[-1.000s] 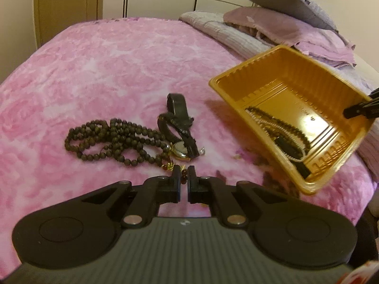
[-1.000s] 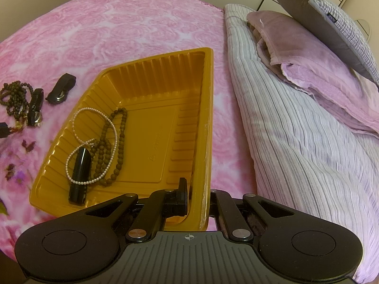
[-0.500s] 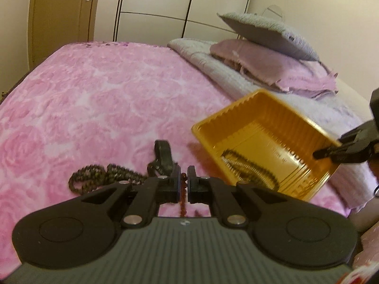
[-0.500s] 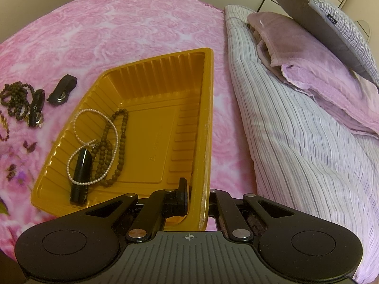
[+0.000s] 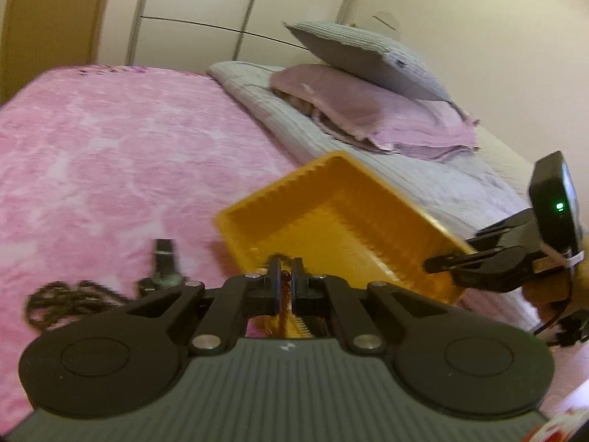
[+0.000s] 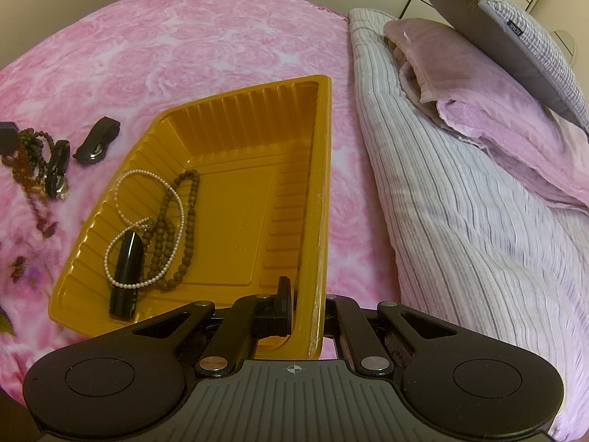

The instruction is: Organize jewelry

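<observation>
Left hand-held gripper (image 5: 286,279) pinches red beads (image 5: 284,307).

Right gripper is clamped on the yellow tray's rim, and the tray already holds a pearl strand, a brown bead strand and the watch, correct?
Not the watch. The right wrist view shows the watch on the pink bedspread, outside the yellow tray. The right gripper does clamp the rim, and the pearl strand and brown bead strand are inside.
</observation>
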Motion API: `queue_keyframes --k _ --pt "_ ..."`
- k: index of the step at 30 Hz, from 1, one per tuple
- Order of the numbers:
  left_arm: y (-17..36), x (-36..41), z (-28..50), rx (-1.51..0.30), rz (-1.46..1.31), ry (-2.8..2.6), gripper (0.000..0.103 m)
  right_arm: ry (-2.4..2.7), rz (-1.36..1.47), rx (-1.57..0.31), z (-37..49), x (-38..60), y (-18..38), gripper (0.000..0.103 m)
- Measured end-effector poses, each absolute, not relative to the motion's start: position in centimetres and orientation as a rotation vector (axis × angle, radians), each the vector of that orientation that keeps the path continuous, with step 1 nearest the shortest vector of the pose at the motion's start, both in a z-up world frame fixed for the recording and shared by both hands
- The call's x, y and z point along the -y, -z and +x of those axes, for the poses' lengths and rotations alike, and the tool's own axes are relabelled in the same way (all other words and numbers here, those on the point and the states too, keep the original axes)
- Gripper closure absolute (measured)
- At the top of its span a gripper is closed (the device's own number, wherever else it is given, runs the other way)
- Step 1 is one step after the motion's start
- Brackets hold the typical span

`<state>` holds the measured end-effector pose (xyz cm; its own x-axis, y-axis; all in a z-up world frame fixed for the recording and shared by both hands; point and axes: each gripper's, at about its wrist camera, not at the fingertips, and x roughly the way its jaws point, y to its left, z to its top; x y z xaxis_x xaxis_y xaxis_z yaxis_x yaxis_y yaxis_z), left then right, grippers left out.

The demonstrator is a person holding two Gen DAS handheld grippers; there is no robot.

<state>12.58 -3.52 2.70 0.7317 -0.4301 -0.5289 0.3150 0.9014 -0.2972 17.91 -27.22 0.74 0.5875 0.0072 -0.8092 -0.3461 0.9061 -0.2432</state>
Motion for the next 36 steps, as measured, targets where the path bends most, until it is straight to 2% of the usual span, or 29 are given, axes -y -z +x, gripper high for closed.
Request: queue_keyframes --k 12,25,29,36 --pt "-0.3 8.1 14.8 -0.728 -0.255 0.562 0.099 -0.213 -0.394 -0.928 17.9 27.4 -0.6 0.099" --pt "0.8 9.4 15.5 -0.779 -0.236 0.577 0.099 -0.214 -0.394 -0.928 17.9 27.4 -0.6 0.099" --pt "0.7 8.6 15.7 -0.776 -0.241 0.55 0.083 -0.214 -0.394 -0.928 17.9 27.4 -0.6 0.099" --pt "0.8 2.9 14.7 -0.738 -0.249 0.381 0.083 -0.214 -0.395 -0.927 18.0 27.4 -0.6 0.099"
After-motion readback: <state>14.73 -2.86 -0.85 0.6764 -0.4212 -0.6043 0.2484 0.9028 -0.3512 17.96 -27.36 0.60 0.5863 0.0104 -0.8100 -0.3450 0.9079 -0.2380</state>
